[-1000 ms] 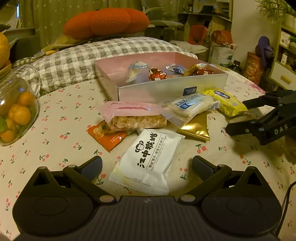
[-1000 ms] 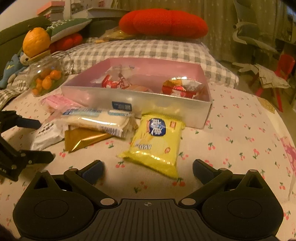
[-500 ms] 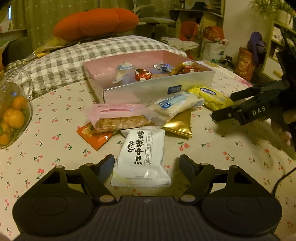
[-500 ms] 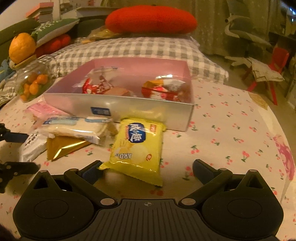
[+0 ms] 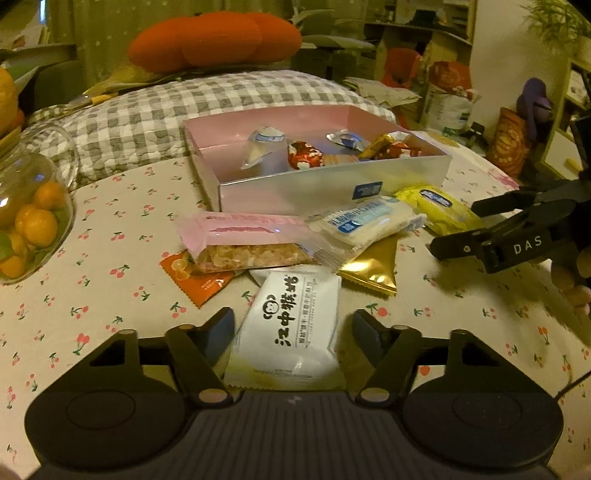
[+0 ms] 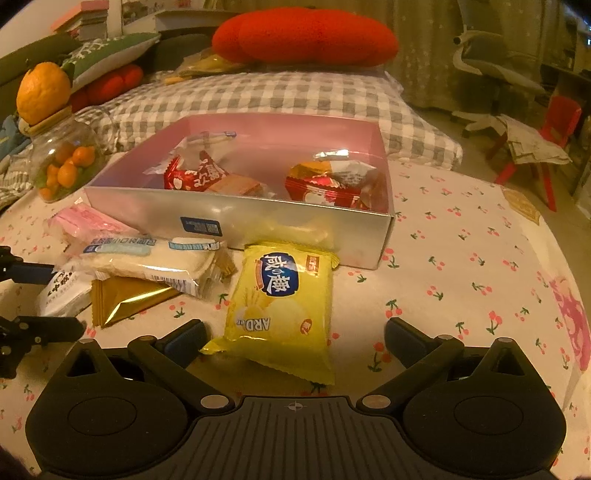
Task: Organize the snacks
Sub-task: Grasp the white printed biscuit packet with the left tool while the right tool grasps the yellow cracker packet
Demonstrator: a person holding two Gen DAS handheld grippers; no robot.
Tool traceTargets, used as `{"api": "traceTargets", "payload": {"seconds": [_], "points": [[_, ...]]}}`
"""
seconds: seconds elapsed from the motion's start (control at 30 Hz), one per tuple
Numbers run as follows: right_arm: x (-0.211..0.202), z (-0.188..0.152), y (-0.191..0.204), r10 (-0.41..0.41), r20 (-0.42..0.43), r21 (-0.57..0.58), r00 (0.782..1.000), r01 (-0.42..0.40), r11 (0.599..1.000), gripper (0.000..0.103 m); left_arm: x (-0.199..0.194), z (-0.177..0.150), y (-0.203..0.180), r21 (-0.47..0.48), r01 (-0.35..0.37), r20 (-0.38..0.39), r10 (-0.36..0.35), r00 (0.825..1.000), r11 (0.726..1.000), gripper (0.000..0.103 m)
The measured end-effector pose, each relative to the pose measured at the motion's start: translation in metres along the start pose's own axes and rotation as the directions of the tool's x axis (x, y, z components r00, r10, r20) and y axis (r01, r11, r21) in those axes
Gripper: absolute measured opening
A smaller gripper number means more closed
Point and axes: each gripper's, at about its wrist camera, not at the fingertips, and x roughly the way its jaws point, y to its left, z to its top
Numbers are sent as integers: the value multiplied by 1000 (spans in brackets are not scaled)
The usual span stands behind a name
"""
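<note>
A pink-lined silver box (image 5: 332,186) (image 6: 236,218) holds several wrapped snacks. In front of it lie loose packets. My left gripper (image 5: 291,328) is open, its fingers on either side of a white packet with black characters (image 5: 291,328). My right gripper (image 6: 293,338) is open around the near end of a yellow cracker packet (image 6: 284,302), also seen in the left wrist view (image 5: 436,208). A pink-topped bar (image 5: 251,240), a white-blue packet (image 5: 365,223), a gold packet (image 5: 373,267) and an orange packet (image 5: 199,277) lie between them.
A glass jar of small oranges (image 5: 26,221) (image 6: 62,166) stands at the left on the cherry-print cloth (image 6: 461,258). A grey checked cushion (image 5: 203,107) and a red pillow (image 6: 306,35) lie behind the box.
Both grippers have moved forward over their packets. The white packet now lies between the left fingers and the yellow packet between the right fingers. The left jaws have narrowed somewhat.
</note>
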Motion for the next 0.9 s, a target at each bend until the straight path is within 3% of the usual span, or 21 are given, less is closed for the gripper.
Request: {"api": "traceTargets", "payload": {"seconds": [0.2, 0.4, 0.6, 0.9], "points": [[-2, 3, -2, 22, 1, -12, 1000, -22, 1000, 92, -4, 0, 0, -29, -28, -2, 28, 1000, 999, 49], [-7, 7, 2, 59, -9, -35, 998, -59, 998, 62, -7, 1, -5, -70, -69, -38, 66, 997, 995, 45], [-11, 11, 3, 52, -37, -32, 998, -53, 998, 57, -13, 2, -7, -140, -89, -81, 78, 994, 986, 43], [-21, 16, -3, 82, -88, 72, 993, -76, 995, 52, -21, 5, -7, -248, -65, -123, 35, 992, 967, 43]]}}
